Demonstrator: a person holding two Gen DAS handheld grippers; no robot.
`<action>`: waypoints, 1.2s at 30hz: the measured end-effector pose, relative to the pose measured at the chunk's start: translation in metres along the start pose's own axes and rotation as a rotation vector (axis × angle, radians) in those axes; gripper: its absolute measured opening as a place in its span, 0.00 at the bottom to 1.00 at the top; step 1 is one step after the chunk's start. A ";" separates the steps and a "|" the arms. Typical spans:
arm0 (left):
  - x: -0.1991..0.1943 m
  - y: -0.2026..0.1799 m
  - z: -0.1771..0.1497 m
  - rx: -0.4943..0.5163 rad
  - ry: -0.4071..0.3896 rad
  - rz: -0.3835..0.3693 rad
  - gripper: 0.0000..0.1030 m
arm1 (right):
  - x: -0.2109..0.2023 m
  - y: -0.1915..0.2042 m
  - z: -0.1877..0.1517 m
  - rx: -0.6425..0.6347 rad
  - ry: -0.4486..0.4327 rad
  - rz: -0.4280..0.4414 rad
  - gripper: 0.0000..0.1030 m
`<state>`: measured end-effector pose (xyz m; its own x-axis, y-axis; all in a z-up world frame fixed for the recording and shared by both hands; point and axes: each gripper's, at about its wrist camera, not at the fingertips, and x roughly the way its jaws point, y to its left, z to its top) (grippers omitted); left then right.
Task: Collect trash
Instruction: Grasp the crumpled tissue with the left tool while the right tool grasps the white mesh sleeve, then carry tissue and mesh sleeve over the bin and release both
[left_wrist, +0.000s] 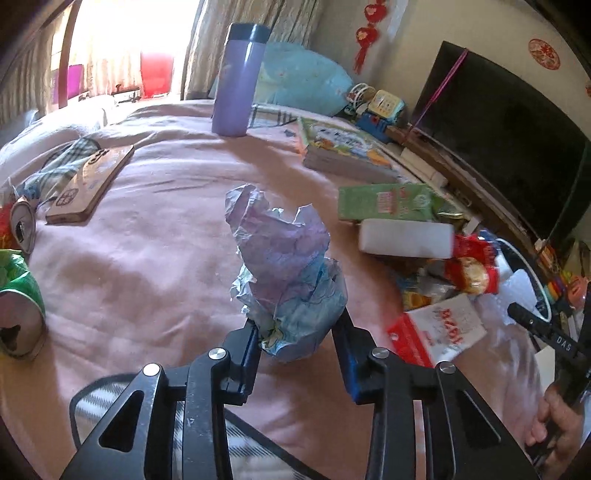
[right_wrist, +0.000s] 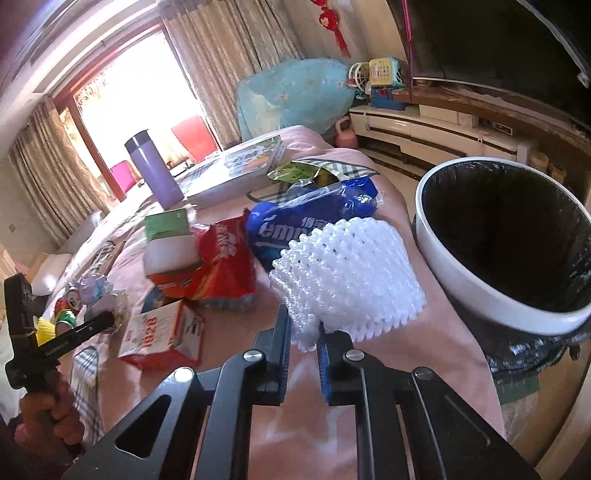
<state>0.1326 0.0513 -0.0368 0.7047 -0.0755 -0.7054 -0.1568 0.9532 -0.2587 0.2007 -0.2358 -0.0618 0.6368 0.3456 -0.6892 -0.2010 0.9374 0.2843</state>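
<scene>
We are over a bed covered in a pink sheet (left_wrist: 155, 258), with curtained windows behind it and a dark television (left_wrist: 498, 140) along the wall at its far side. Litter is strewn across the sheet: a purple flask (left_wrist: 240, 81) stands upright near the far edge, a stack of picture books (left_wrist: 343, 151) lies beside it, and a green carton (left_wrist: 384, 203), a white block (left_wrist: 406, 238) and a red snack packet (left_wrist: 472, 269) are heaped together to the right.

Our left gripper (left_wrist: 299, 332) has its jaws clamped on the lower end of a crumpled paper wad (left_wrist: 284, 266) (pale purple on top, light blue below); the pads press into it from both sides, and the rest of the wad stands up beyond the fingertips. A dented green can (left_wrist: 20, 314) lies on its side at the left edge of that view, well apart from the jaws.

Our right gripper (right_wrist: 304, 332) has its jaws drawn nearly together on the near edge of a white foam net (right_wrist: 347, 273), which fans out ahead of them. A blue plastic bag (right_wrist: 314, 218) lies just behind the net. The white bin (right_wrist: 491, 295), lined with a black bag, stands just to the right of the net, beside the bed.
</scene>
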 end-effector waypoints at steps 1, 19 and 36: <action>-0.005 -0.003 0.000 0.005 -0.009 -0.007 0.34 | -0.004 0.000 -0.001 -0.001 -0.005 0.002 0.12; -0.024 -0.092 0.001 0.183 -0.020 -0.225 0.34 | -0.067 -0.026 0.002 0.013 -0.089 -0.024 0.13; 0.042 -0.171 0.030 0.358 0.107 -0.346 0.35 | -0.087 -0.084 0.014 0.097 -0.110 -0.035 0.13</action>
<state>0.2097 -0.1057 -0.0032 0.5954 -0.4166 -0.6870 0.3336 0.9061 -0.2603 0.1726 -0.3451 -0.0160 0.7208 0.3013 -0.6242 -0.1079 0.9384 0.3283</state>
